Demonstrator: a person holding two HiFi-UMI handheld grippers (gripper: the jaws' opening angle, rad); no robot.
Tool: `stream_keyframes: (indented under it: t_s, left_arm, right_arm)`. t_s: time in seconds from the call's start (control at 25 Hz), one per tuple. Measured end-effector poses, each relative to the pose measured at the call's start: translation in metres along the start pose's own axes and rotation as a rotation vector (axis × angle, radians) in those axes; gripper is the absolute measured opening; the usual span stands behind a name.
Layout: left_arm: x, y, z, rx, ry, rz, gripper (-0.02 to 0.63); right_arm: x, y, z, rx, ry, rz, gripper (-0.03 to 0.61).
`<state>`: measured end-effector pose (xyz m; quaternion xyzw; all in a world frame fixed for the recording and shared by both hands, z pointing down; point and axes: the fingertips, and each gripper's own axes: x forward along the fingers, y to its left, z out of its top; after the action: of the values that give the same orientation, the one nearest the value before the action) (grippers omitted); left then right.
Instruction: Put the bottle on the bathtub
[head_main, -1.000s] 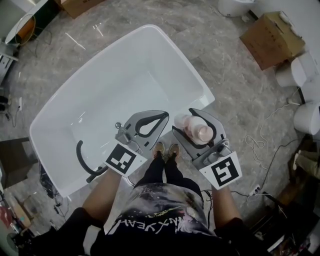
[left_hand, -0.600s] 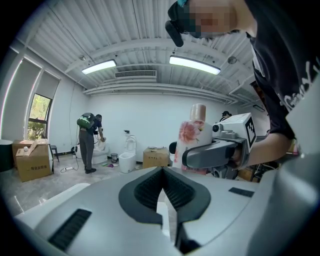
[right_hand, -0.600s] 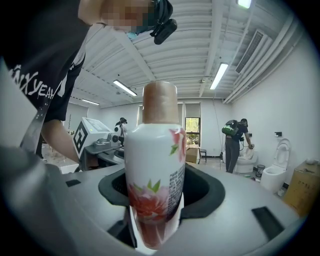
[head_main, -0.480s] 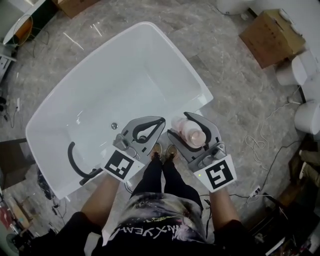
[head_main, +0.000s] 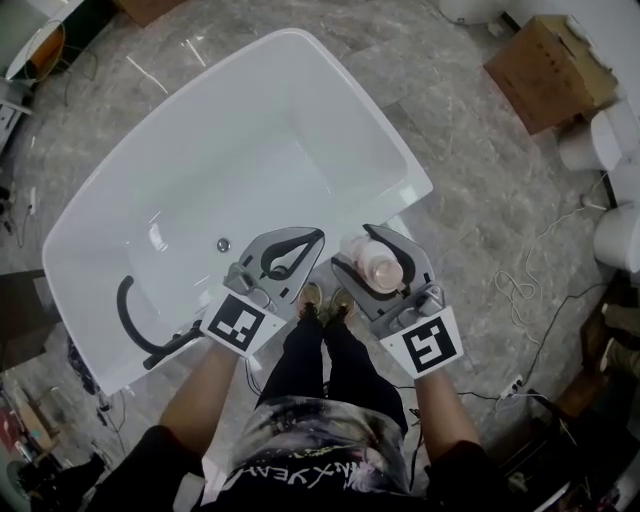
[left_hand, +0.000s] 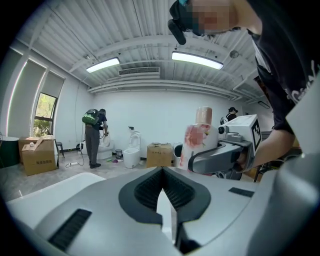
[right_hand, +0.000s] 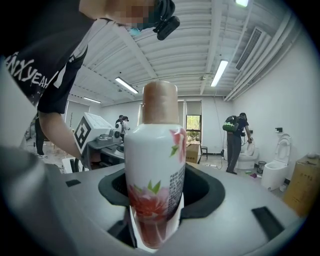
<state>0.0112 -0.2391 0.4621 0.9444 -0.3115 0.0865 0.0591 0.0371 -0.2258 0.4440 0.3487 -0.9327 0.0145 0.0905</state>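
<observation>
Two grippers sit side by side at the bathtub (head_main: 200, 150) near rim, basin open ahead. R gripper (head_main: 362, 243) clamps the bottle (head_main: 378, 265) upright, mid-body, by the near right corner. L gripper (head_main: 305, 243) jaws together, empty. Gripper views only: standing person (left_hand: 93, 137).

A bare storeroom for bathroom fittings: unplumbed bathtub (head_main: 250, 150), toilet (left_hand: 131, 154), cardboard boxes (head_main: 545, 70), stone floor (head_main: 470, 190).
</observation>
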Motion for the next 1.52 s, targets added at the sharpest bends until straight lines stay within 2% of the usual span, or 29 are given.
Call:
stream_keyframes:
  t_s: [0.8,1.28,1.52]
  left_arm:
    - [0.022,0.014,-0.119,-0.022,0.036,0.055,0.011]
    - [0.026,0.017,-0.159,-0.021,0.035,0.075,0.011]
    - [0.024,0.024,-0.167,-0.026,0.029,0.091,0.011]
  right_arm:
    - [0.037,0.006,-0.13,-0.044,0.059,0.053,0.238]
    - [0.057,0.017,-0.185,-0.072,0.105,0.092,0.238]
    - [0.068,0.021,-0.202,-0.066,0.106,0.101,0.238]
